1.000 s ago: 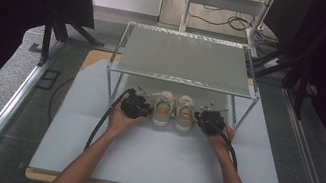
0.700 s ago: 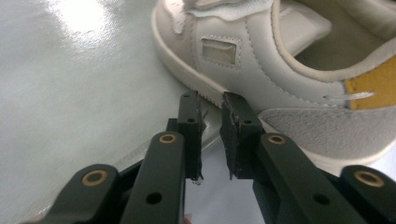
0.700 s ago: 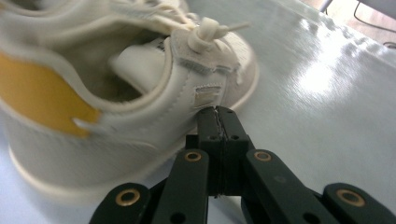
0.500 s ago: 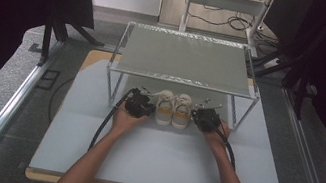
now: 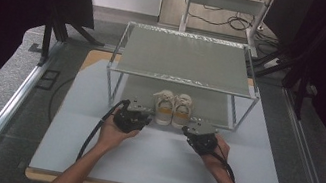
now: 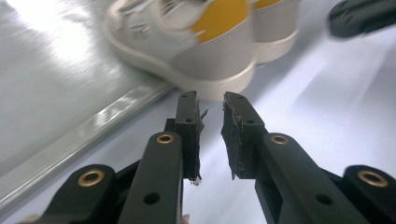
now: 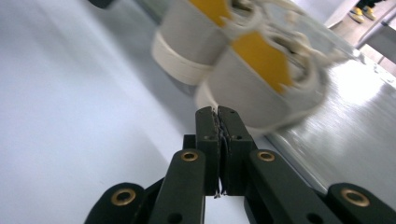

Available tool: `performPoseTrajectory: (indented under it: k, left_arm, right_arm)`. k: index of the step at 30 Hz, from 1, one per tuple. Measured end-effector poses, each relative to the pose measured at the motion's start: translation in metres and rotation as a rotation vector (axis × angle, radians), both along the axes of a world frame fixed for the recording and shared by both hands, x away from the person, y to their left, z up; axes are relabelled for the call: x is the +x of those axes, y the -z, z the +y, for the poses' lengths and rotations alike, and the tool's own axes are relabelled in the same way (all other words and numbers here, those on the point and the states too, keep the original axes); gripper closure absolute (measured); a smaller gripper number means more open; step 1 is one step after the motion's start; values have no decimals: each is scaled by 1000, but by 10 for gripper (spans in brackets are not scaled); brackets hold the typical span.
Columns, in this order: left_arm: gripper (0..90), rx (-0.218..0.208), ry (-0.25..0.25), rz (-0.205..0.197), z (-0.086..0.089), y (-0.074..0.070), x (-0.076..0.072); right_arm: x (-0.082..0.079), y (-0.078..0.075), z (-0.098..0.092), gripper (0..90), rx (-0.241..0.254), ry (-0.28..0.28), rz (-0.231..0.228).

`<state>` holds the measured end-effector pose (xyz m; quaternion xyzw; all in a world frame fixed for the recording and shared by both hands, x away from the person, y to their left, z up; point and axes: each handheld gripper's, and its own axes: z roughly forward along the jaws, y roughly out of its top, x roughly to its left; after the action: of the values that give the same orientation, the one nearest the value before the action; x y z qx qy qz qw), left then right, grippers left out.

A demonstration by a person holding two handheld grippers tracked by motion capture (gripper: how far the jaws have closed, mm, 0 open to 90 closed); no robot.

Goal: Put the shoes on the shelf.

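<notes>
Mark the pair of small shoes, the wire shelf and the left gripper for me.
pair of small shoes [image 5: 173, 109], high view, on the yellow heels.
wire shelf [image 5: 184, 59], high view, on the grey top panel.
left gripper [image 6: 213, 133], left gripper view, midway between its black fingertips.

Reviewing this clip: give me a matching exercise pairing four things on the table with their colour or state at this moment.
Things:
1. pair of shoes
2. shelf rack
3. right gripper
4. heel patches

Descriptions:
A. yellow
B. silver metal frame, bare top
C. fingers pressed together, nothing between them
D. cream, heels toward the person, under the rack's front edge

Pairs: 1-D, 2-B, 3-C, 4-A
</notes>
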<state>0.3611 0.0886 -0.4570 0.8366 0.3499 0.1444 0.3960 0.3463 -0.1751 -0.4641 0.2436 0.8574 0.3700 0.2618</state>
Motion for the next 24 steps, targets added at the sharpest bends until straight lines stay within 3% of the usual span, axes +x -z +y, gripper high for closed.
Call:
performPoseTrajectory:
  k: [4,7,9,20,24]
  left_arm:
    - [763,5,11,5,-16,1,7]
    - [766,0,-3,19,-23,5,15]
    - [778,-10,-11,23,-24,5,19]
    - [779,-12,-48,27,-28,7,27]
    - [779,-7,-47,32,-29,6,31]
  right_arm:
    - [6,4,13,874,-18,-3,-3]
    - [15,7,15,877,1,17,-2]
    - [19,8,15,887,24,18,11]
    - [29,7,20,890,-16,45,-3]
    - [34,5,21,888,-6,59,-15]
